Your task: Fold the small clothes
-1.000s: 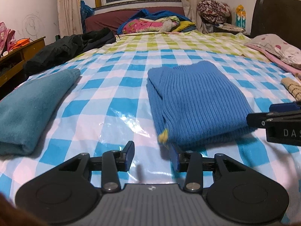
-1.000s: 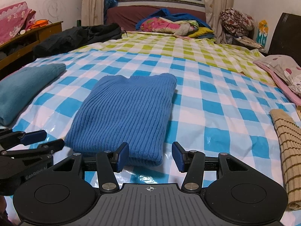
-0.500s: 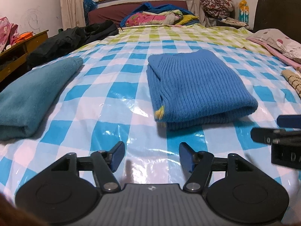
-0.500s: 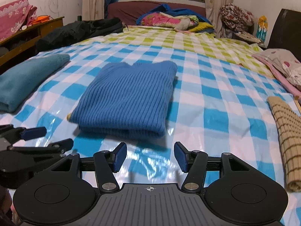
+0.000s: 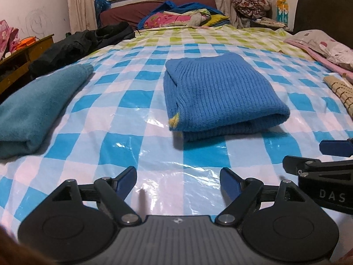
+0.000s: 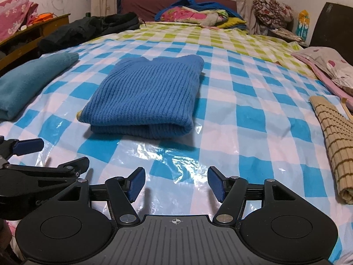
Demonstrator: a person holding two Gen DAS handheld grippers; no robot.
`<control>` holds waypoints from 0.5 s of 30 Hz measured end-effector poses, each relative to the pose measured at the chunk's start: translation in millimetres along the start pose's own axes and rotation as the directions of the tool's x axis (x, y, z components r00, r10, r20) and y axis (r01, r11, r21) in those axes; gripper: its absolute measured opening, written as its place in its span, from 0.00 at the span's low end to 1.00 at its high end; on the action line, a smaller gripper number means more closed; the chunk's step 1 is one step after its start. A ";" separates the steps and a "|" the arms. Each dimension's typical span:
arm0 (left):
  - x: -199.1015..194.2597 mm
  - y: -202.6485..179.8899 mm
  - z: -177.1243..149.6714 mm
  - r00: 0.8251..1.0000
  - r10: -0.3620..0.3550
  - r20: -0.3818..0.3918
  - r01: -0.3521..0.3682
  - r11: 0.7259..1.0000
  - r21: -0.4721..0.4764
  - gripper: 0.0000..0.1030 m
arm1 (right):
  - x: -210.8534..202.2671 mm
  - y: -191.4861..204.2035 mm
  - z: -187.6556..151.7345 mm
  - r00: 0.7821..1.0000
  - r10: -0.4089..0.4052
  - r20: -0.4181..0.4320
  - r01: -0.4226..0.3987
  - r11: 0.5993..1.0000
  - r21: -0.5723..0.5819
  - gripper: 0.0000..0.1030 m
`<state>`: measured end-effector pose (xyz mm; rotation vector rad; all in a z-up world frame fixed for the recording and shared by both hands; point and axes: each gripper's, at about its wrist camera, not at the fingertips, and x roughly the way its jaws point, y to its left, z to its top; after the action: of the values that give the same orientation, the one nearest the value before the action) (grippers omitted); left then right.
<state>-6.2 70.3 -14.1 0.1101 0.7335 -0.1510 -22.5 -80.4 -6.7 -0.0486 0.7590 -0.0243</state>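
A blue ribbed knit sweater (image 5: 220, 92) (image 6: 145, 95) lies folded flat on the blue-and-white checked plastic sheet (image 5: 123, 145) (image 6: 253, 137), a yellow cuff tip showing at its near left corner. My left gripper (image 5: 178, 182) hangs short of the sweater's near edge, jaws opening with nothing between them. My right gripper (image 6: 176, 184) is likewise back from the fold, jaws opening and empty. Each gripper shows at the other view's edge: the right gripper (image 5: 326, 165), the left gripper (image 6: 44, 156).
A folded teal garment (image 5: 35, 110) (image 6: 24, 84) lies to the left. A tan striped garment (image 6: 333, 141) lies to the right. Dark clothes (image 5: 83, 44), a pile of bedding (image 6: 198, 15), a pillow (image 5: 324, 44) and a wooden desk (image 6: 28, 35) ring the bed.
Both grippers have let go of the sweater's near edge, drawn back from it and spread their jaws wider. The sweater now rests folded on the sheet.
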 end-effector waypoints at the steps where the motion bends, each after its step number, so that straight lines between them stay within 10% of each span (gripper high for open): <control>1: -0.3 -0.4 -0.1 1.000 -0.004 -0.001 0.004 1.000 -0.002 0.87 | -0.3 -0.2 -0.7 1.000 -0.004 0.001 0.004 1.000 0.001 0.63; 15: -3.4 -9.7 -2.5 0.999 0.035 0.000 -0.035 0.999 0.042 0.88 | -3.7 -3.9 -4.8 1.000 -0.020 0.010 0.020 1.000 0.014 0.64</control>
<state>-12.1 61.5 -14.1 0.1629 0.7291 -0.1327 -28.5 -84.3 -7.4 -0.0426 0.7479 -0.0486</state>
